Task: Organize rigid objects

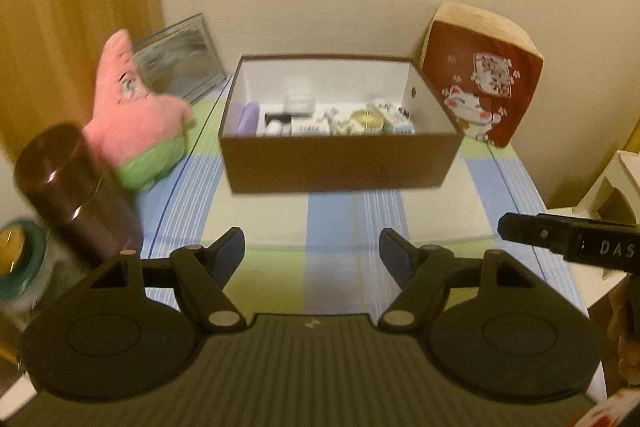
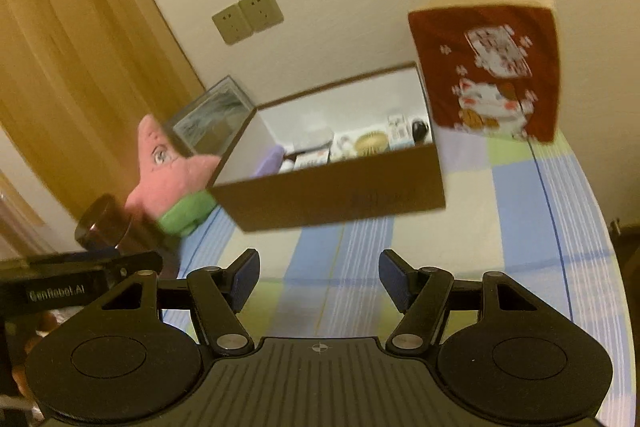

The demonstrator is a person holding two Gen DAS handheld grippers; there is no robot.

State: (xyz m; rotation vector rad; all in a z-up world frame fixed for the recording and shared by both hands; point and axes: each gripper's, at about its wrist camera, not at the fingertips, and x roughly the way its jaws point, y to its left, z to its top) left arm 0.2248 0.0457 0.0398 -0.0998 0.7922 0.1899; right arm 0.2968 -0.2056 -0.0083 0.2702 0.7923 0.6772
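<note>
Both grippers are hanging empty over the near edge of the table as I am steering them from afar. Left gripper (image 1: 312,247) is standing with jaws spread and nothing between its blue pads (image 1: 234,247); right gripper (image 2: 319,267) is likewise gaping, holding nothing, its black body showing at the right edge of the left wrist view. Beneath them the checked tablecloth (image 1: 340,211) is lying bare along the near edge, which is likely why the hands are waiting here, clear of everything.

Toward the left edge, a dark metal tumbler (image 1: 76,187) is standing near the front corner, blurred, looking like the one rigid item not yet put away. Just behind it a pink star plush (image 1: 136,123) is leaning, soft and, I am judging, no part of this job.

At mid-table the brown cardboard box (image 1: 340,163) is sitting open-topped, well back from the grippers. Inside it are lying the small rigid things (image 1: 340,119): a purple case, white packets, a round gold-topped piece, packed along the floor. The rest are too small to name.

Beyond, near the far right corner, a red cat-print cushion (image 1: 484,83) is propped against the wall, and a framed picture (image 1: 180,55) is leaning at the far left corner, both parked out of the working space.
</note>
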